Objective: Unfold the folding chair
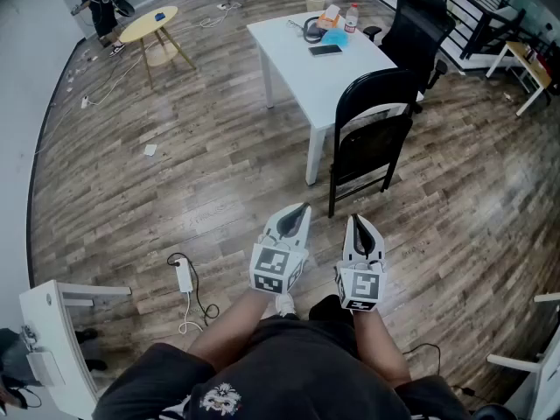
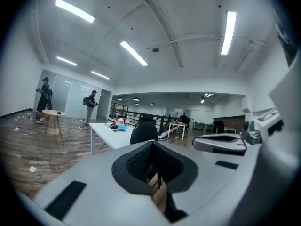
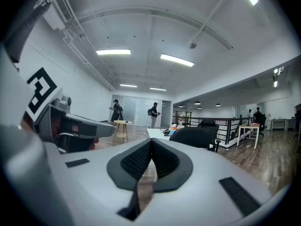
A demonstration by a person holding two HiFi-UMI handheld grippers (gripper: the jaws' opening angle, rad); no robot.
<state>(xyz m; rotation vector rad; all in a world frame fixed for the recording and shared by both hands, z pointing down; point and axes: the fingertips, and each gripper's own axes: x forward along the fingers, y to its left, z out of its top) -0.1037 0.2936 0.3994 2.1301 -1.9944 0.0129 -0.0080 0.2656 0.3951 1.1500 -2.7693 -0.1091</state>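
The black folding chair stands folded and upright on the wood floor, against the near corner of the white table. It also shows ahead in the left gripper view, folding chair, and in the right gripper view, folding chair. My left gripper and right gripper are held side by side in front of my body, a short way from the chair and pointing towards it. Both are shut with nothing between the jaws. Their tips show close up as the left gripper and the right gripper.
The table carries headphones, a phone and bottles. A black office chair stands behind it. A charger and cable lie on the floor at my left. Far left are a round yellow table and a person. A white rack stands near left.
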